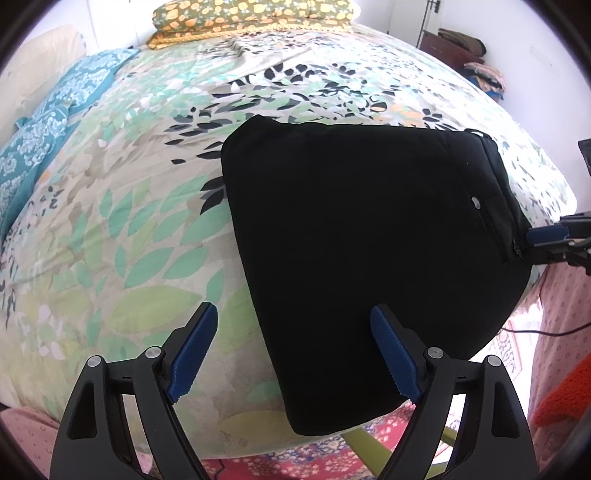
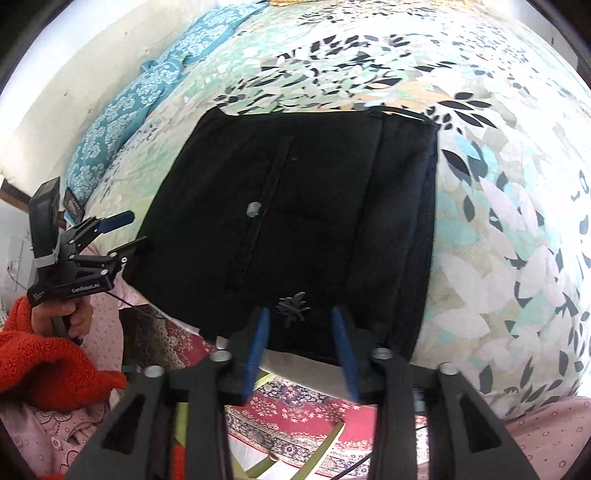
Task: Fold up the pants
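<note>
Support: bed [image 1: 122, 236], covered by a sheet with a green, teal, orange and black leaf print.
Sheet surface: lightly creased; no folds turned back where visible.
Pants [image 1: 369, 240]: black, folded into a compact, roughly square pad; lie flat on the sheet at the near edge of the bed, one corner overhanging that edge.
Pants detail: pale button [image 2: 253, 209] faces up, beside a straight seam.
Teal cloth [image 1: 40, 147]: patterned, lies along the far left side of the bed.
Yellow pillows [image 1: 251, 18]: floral print, stacked at the far end of the bed.
Below bed edge: red patterned rug [image 2: 295, 413] on the floor.
</note>
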`<action>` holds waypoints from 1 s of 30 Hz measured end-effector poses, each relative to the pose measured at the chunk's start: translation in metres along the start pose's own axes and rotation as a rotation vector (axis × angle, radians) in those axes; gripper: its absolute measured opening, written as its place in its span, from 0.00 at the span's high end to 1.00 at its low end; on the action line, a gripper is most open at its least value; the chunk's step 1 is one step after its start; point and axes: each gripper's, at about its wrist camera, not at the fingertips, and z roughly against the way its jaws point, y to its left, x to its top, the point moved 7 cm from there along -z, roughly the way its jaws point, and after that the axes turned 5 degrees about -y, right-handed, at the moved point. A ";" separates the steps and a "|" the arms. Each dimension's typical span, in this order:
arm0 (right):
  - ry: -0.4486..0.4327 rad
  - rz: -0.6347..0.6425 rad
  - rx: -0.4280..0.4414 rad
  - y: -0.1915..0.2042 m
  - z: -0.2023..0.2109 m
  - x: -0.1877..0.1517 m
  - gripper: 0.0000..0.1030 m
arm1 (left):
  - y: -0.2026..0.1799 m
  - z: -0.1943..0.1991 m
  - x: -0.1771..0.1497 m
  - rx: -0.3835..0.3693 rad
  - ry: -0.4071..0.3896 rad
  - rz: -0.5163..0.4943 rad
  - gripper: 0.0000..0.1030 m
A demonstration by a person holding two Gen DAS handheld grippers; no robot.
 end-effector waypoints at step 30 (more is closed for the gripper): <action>-0.346 -0.011 -0.352 -0.009 0.057 0.022 0.27 | 0.048 0.009 0.009 0.080 -0.069 0.186 0.12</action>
